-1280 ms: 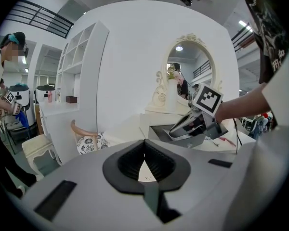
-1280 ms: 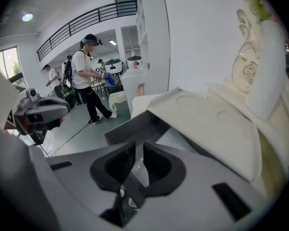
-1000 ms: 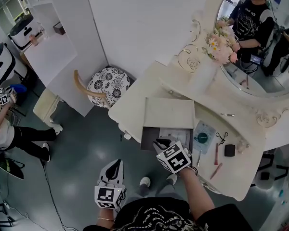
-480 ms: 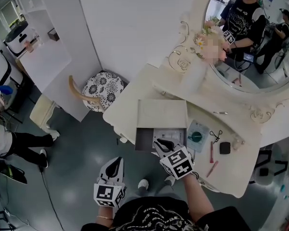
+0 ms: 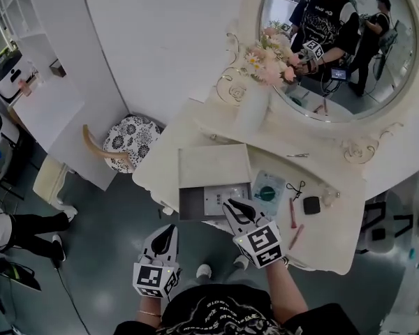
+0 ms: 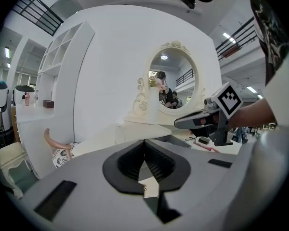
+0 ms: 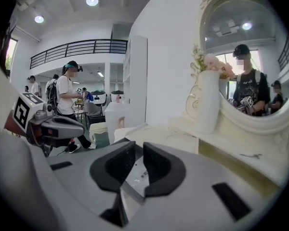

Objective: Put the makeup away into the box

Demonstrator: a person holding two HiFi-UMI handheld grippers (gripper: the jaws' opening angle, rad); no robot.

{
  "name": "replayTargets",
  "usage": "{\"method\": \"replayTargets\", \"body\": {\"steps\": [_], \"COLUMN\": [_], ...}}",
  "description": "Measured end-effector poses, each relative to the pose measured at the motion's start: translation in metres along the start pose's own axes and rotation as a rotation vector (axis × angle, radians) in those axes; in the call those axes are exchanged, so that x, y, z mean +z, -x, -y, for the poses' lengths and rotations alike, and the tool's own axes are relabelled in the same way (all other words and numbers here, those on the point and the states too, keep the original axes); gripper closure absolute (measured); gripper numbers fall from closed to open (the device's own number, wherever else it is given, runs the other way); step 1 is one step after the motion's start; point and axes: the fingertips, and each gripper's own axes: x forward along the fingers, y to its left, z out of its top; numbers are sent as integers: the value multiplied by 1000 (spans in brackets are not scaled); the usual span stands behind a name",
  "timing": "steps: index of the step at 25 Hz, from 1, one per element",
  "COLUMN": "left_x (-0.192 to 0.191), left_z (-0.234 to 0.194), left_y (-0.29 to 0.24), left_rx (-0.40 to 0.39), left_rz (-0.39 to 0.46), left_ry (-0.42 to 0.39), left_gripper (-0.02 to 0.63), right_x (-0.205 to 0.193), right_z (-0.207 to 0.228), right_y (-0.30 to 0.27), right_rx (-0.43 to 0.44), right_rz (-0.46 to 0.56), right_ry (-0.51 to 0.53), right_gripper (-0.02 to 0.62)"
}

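The grey box [image 5: 192,204] lies open near the dressing table's front edge, its pale lid [image 5: 213,165] flipped back and a printed sheet [image 5: 223,195] inside. To its right lie a green round compact in a clear packet [image 5: 267,192], an eyelash curler [image 5: 295,185], a black square compact [image 5: 311,204] and two pink pencils [image 5: 291,215]. My right gripper [image 5: 236,211] [image 7: 139,150] hovers at the box's front right corner, jaws slightly apart with nothing gripped. My left gripper [image 5: 164,237] [image 6: 145,146] hangs off the table's front over the floor, tips together and empty.
A white vase of flowers [image 5: 255,107] and an oval mirror [image 5: 335,40] stand at the back of the table. A patterned stool [image 5: 129,135] sits left of the table, and a seated person [image 5: 7,229] is at the far left.
The right gripper has lifted and drawn back from over the box's inside to its front right corner. The left gripper has risen slightly. The head view has swung up, showing more mirror.
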Motion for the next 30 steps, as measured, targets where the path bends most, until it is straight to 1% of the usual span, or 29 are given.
{"method": "replayTargets", "body": {"steps": [5,10,17,23,30], "left_x": [10,19,19,20,17], "left_z": [23,47,86,116,147], "left_y": [-16,-35,-58,-72,-85], "left_rx": [-73,-162,-274,-353,-421], "left_rz": [16,16,8,3,1], "left_ry": [-6,-39,-85,-105,-120], "left_gripper": [589,589,589,589,589], "right_x": [-5,-13,-36,-57,-83], "right_z": [18,40,65,80,97], "right_y": [29,62,104,139,175], "right_rx": [-80,-183,-307,-397,-487], "right_rz": [36,53,61,51,41], "right_ry": [-27,-58,-109,-143,-181], "right_gripper": [537,543,552,558,563]}}
